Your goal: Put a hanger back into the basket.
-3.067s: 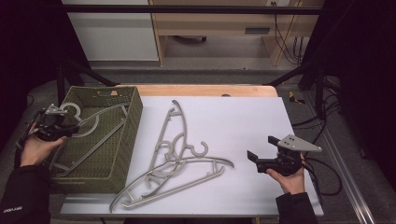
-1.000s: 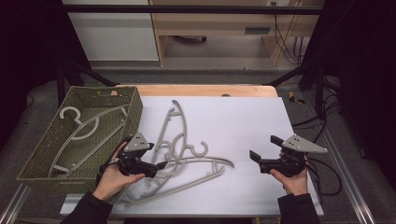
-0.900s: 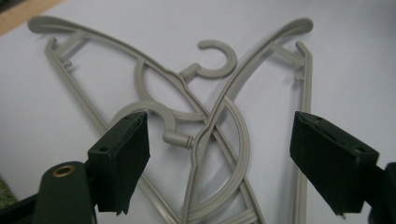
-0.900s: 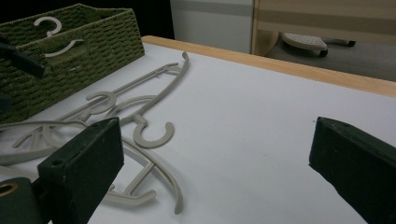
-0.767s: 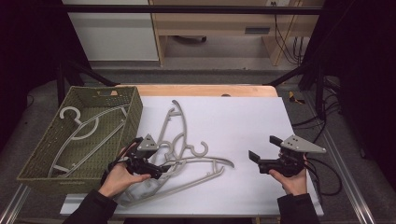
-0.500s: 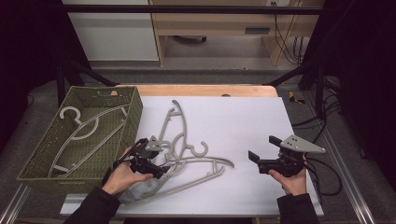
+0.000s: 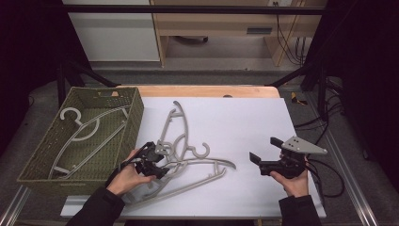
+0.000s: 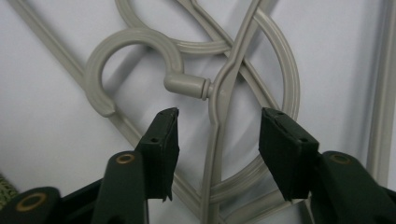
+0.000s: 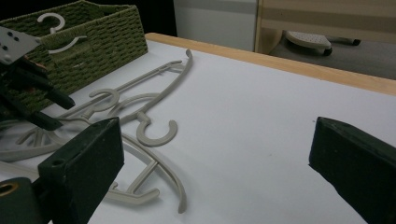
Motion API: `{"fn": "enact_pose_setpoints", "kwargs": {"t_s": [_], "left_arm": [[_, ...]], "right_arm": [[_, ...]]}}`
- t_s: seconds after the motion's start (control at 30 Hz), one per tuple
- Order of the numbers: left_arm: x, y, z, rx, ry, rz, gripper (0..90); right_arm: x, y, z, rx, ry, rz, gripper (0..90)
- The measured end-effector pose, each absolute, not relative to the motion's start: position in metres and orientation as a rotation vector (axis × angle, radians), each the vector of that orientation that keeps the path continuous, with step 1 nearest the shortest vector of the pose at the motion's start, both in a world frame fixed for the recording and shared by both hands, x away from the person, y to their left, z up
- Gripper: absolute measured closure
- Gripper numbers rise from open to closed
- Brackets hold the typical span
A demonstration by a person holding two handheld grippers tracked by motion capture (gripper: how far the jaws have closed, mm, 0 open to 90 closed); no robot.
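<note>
Several grey plastic hangers point(image 7: 188, 162) lie tangled on the white table point(image 7: 244, 117). My left gripper point(image 7: 159, 162) is over the left part of the pile and stands open. In the left gripper view its jaws point(image 8: 217, 126) straddle one hanger's shoulder bar point(image 8: 215, 144) just below its hook point(image 8: 135, 42), without touching it. Another grey hanger point(image 7: 87, 129) lies inside the green woven basket point(image 7: 137, 115) at the left. My right gripper point(image 7: 264, 150) is low over the table at the right, open and with nothing between its jaws point(image 9: 217, 135), facing the pile point(image 9: 154, 130).
The basket point(image 9: 93, 32) takes up the table's left side. A wooden strip point(image 7: 197, 91) runs along the far edge. Black cables point(image 7: 324, 165) trail off the right edge. White surface lies bare between the pile and my right gripper.
My left gripper left the basket, where a hanger now lies, and came over the pile. In the last second it edged right onto a hanger's neck. The right gripper barely moved.
</note>
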State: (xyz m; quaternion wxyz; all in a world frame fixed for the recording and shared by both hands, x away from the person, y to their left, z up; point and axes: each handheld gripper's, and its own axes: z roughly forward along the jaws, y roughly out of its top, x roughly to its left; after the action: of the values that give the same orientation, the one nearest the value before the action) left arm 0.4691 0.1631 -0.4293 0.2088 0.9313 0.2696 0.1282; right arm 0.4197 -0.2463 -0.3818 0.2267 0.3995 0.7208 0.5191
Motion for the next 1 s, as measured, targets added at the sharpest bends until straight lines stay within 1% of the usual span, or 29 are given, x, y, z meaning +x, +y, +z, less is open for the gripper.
{"fn": "enact_pose_setpoints", "kwargs": {"t_s": [0.1, 0.2, 0.27, 0.37, 0.53, 0.63, 0.83, 0.9, 1.0], "left_arm": [[0.471, 0.161, -0.434, 2.616, 0.743, 0.366, 51.4], [0.474, 0.163, -0.435, 2.618, 0.766, 0.382, 56.9], [0.476, 0.163, -0.437, 2.623, 0.783, 0.379, 60.8], [0.476, 0.162, -0.438, 2.645, 0.766, 0.359, 64.5], [0.478, 0.162, -0.443, 2.676, 0.789, 0.341, 71.1], [0.476, 0.161, -0.442, 2.685, 0.772, 0.328, 77.7], [0.476, 0.161, -0.442, 2.712, 0.781, 0.331, 81.5], [0.475, 0.161, -0.441, 2.704, 0.799, 0.326, 81.5], [0.473, 0.162, -0.437, 2.7, 0.799, 0.355, 81.9]], "right_arm": [[0.42, -0.246, -0.382, 1.099, 1.987, 1.431, 3.6], [0.42, -0.247, -0.381, 1.097, 1.986, 1.431, 3.6], [0.42, -0.246, -0.382, 1.099, 1.987, 1.431, 3.6], [0.42, -0.246, -0.382, 1.098, 1.988, 1.43, 3.6], [0.42, -0.246, -0.382, 1.096, 1.989, 1.431, 3.6], [0.42, -0.246, -0.382, 1.095, 1.989, 1.431, 3.6], [0.42, -0.246, -0.381, 1.093, 1.988, 1.431, 3.7], [0.42, -0.246, -0.381, 1.095, 1.989, 1.429, 3.6], [0.42, -0.246, -0.382, 1.094, 1.99, 1.429, 3.6]]}}
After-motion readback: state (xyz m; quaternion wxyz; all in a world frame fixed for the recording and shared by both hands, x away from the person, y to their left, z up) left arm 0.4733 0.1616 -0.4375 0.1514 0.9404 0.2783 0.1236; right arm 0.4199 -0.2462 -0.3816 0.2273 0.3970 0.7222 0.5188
